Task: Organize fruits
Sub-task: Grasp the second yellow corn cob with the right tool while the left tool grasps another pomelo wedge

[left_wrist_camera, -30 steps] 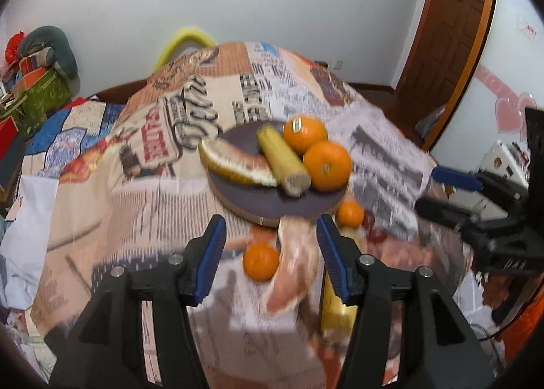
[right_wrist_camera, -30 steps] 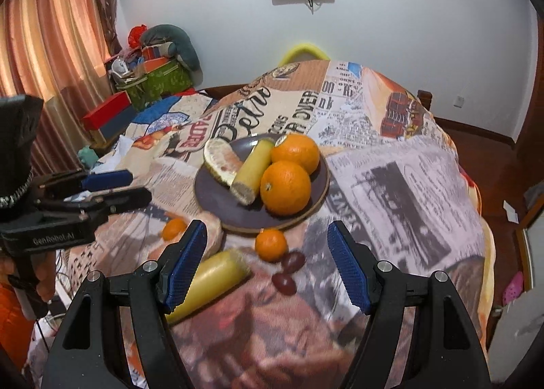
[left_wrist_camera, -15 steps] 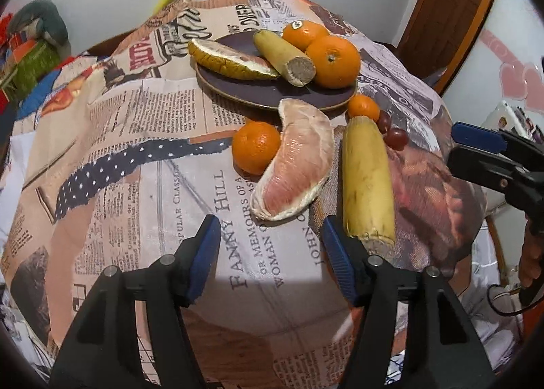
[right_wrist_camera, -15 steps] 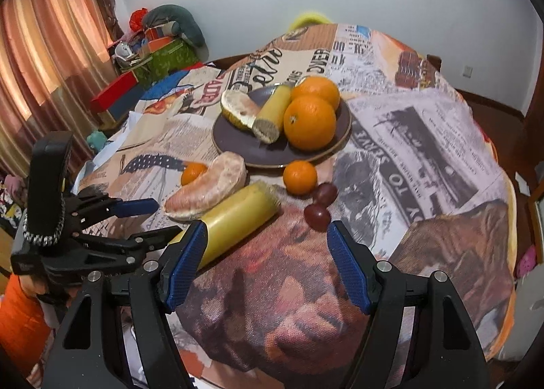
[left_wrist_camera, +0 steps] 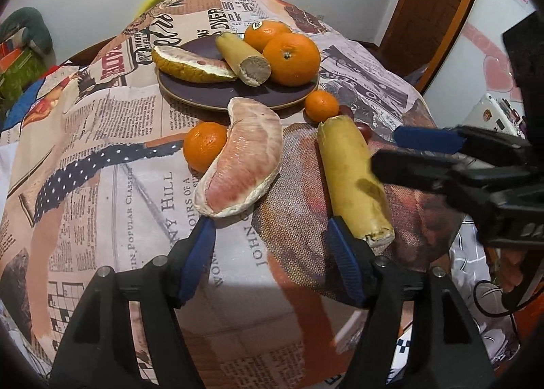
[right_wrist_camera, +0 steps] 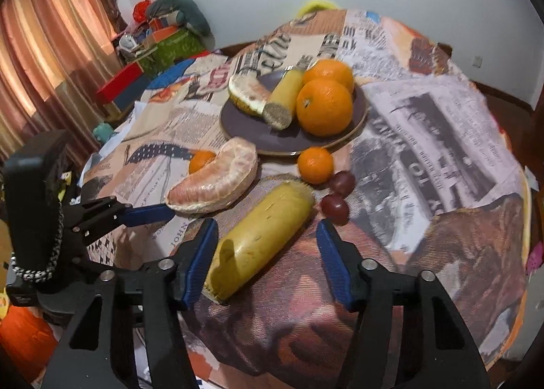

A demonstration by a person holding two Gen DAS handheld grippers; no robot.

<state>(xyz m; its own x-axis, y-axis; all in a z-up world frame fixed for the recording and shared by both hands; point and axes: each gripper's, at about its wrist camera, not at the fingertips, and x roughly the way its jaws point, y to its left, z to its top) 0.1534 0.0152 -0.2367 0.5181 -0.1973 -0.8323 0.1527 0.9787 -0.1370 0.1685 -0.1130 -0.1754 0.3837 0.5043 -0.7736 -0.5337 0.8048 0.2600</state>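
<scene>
Left gripper (left_wrist_camera: 270, 227), jaws just widening and empty, hovers by the peeled pink pomelo wedge (left_wrist_camera: 243, 159); right gripper (right_wrist_camera: 267, 231), closing, straddles the yellow banana piece (right_wrist_camera: 260, 237) ungripped on the newspaper-print tablecloth (right_wrist_camera: 425, 137).

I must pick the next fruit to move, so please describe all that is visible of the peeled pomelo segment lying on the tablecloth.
The pomelo segment is a thick crescent of pale pink flesh under whitish membrane, fully peeled. It lies flat on the newspaper-print tablecloth, just in front of the dark plate. A small mandarin sits against its inner curve. The left gripper is open before its near tip, not gripping it.
</scene>
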